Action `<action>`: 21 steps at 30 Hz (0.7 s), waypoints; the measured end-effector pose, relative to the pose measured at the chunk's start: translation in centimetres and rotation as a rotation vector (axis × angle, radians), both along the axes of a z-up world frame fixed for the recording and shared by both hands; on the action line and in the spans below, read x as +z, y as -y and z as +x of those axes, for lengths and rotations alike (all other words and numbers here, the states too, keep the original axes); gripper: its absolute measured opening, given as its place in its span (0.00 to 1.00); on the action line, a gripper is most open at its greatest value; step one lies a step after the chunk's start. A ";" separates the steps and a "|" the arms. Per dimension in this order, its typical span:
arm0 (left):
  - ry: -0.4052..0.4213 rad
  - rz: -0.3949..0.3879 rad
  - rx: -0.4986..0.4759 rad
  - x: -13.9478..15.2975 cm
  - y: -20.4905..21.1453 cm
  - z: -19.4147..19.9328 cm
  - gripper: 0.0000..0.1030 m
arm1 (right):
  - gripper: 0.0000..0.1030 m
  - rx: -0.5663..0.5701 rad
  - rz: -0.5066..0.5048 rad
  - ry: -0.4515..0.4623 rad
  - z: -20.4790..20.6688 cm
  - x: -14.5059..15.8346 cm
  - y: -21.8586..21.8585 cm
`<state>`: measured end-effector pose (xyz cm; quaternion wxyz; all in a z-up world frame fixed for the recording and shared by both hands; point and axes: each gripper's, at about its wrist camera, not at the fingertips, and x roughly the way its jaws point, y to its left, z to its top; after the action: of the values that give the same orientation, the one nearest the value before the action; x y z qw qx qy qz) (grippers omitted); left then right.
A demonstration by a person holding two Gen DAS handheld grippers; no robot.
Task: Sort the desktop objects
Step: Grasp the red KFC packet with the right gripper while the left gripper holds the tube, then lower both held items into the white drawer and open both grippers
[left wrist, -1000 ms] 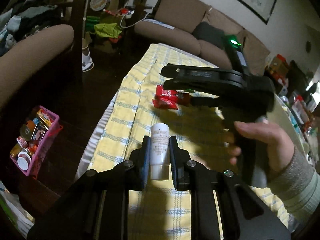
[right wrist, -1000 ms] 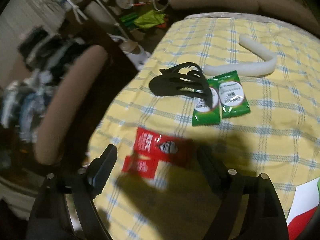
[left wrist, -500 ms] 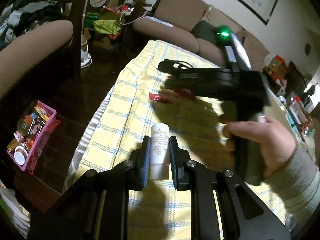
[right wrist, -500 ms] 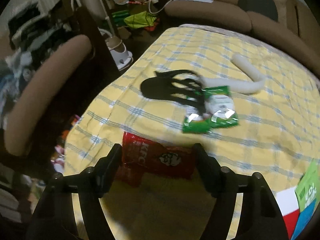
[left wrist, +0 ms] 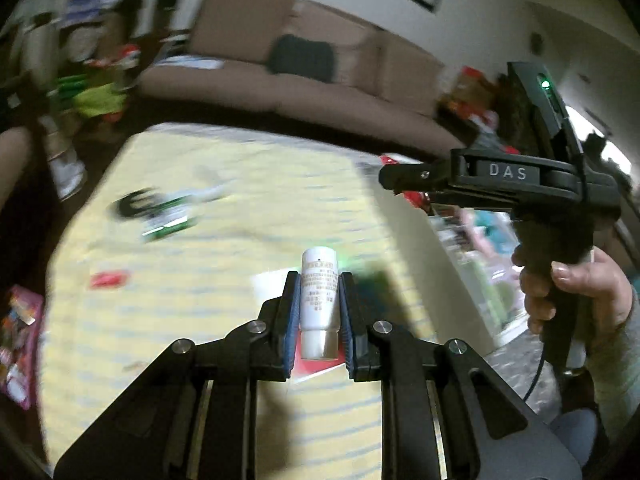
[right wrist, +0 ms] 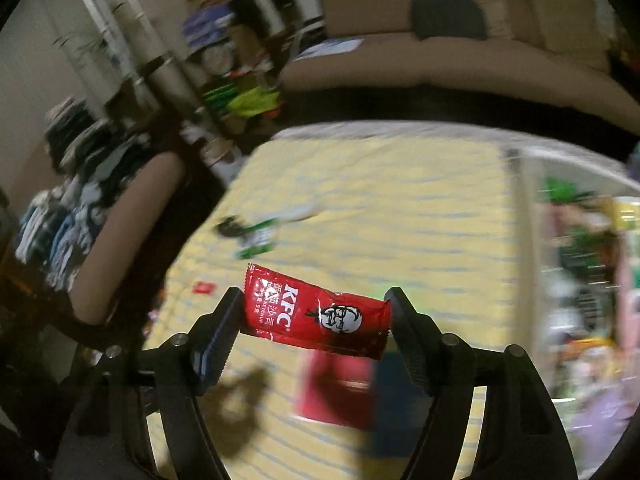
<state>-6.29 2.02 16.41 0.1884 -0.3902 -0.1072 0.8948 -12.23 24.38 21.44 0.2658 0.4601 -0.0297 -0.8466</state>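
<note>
My left gripper (left wrist: 319,304) is shut on a small white tube (left wrist: 319,300) and holds it above the yellow checked cloth (left wrist: 208,320). My right gripper (right wrist: 316,312) is shut on a red KFC ketchup packet (right wrist: 316,312), held lengthwise between the pads above the table; it also shows in the left wrist view (left wrist: 404,184) at the right. A second small red packet (left wrist: 108,280) lies on the cloth, also seen in the right wrist view (right wrist: 203,288). Green sachets (left wrist: 168,224) and a black hair clip (left wrist: 132,206) lie further back.
A clear bin (right wrist: 580,280) with mixed items stands at the table's right side. A red and blue flat pack (right wrist: 340,392) lies under the grippers. A pink basket (left wrist: 18,340) sits on the floor left. A brown sofa (left wrist: 300,88) is behind.
My right gripper has closed on the KFC packet and lifted it off the cloth, moving right. My left gripper has swung right with the white tube.
</note>
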 end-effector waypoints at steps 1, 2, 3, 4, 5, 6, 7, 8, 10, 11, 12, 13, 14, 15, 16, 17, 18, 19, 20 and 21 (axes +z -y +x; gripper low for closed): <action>0.002 0.010 -0.037 0.7 -3.0 -1.3 0.16 | 0.72 -0.034 0.006 0.005 -0.7 0.7 -2.7; 0.000 0.011 -0.054 1.1 -4.8 -2.0 0.16 | 0.72 -0.060 0.008 0.013 -1.3 1.2 -4.8; -0.003 0.011 -0.080 1.6 -7.6 -3.3 0.16 | 0.72 -0.079 0.007 0.018 -2.0 1.5 -6.6; -0.004 0.008 -0.095 1.6 -9.3 -4.1 0.16 | 0.72 -0.100 0.008 0.022 -2.6 1.8 -8.4; -0.002 0.006 -0.109 1.8 -11.1 -5.2 0.16 | 0.72 -0.125 0.010 0.025 -3.6 2.0 -10.6; -0.001 -0.009 -0.131 1.7 -14.0 -6.7 0.16 | 0.72 -0.140 0.008 0.031 -4.4 2.0 -12.0; -0.004 -0.020 -0.144 1.6 -15.6 -7.6 0.16 | 0.72 -0.166 -0.003 0.040 -5.5 1.9 -13.9; -0.003 -0.037 -0.153 1.3 -17.2 -8.6 0.16 | 0.72 -0.187 -0.014 0.049 -6.5 1.8 -15.5; 0.005 -0.067 -0.165 0.2 -20.6 -11.4 0.16 | 0.72 -0.211 -0.037 0.067 -8.5 1.4 -18.3; 0.003 -0.088 -0.166 -0.4 -22.3 -12.8 0.16 | 0.72 -0.219 -0.041 0.075 -9.7 1.0 -19.4; 0.000 -0.101 -0.167 -0.9 -23.5 -14.1 0.16 | 0.72 -0.226 -0.038 0.079 -11.1 0.6 -20.4; -0.008 -0.119 -0.163 -1.4 -24.4 -14.7 0.16 | 0.72 -0.232 -0.028 0.083 -12.3 0.1 -20.9; -0.013 -0.134 -0.165 -1.9 -25.4 -15.4 0.16 | 0.72 -0.244 -0.019 0.089 -13.6 -0.5 -21.5; -0.013 -0.157 -0.169 -2.6 -26.5 -16.3 0.16 | 0.72 -0.247 -0.019 0.098 -14.7 -1.1 -21.8; -0.011 -0.189 -0.167 -3.4 -27.2 -17.2 0.16 | 0.72 -0.242 -0.027 0.106 -15.6 -1.7 -22.2; -0.004 -0.207 -0.169 -4.0 -27.9 -17.9 0.16 | 0.73 -0.232 -0.019 0.114 -16.7 -2.4 -22.1; 0.003 -0.230 -0.173 -4.7 -28.5 -18.8 0.16 | 0.73 -0.224 -0.001 0.119 -17.4 -3.0 -22.0; 0.004 -0.252 -0.172 -5.3 -28.9 -19.4 0.16 | 0.73 -0.215 0.018 0.123 -18.1 -3.7 -22.0; 0.005 -0.265 -0.173 -5.7 -29.0 -19.8 0.16 | 0.73 -0.210 0.034 0.132 -18.7 -4.6 -21.8; 0.005 -0.279 -0.173 -6.3 -29.4 -20.2 0.17 | 0.73 -0.207 0.036 0.140 -19.1 -5.2 -21.8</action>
<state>-26.47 31.46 10.15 0.2087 -0.4225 0.0515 0.8805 -31.29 46.16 16.24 0.1659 0.5170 -0.0804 -0.8359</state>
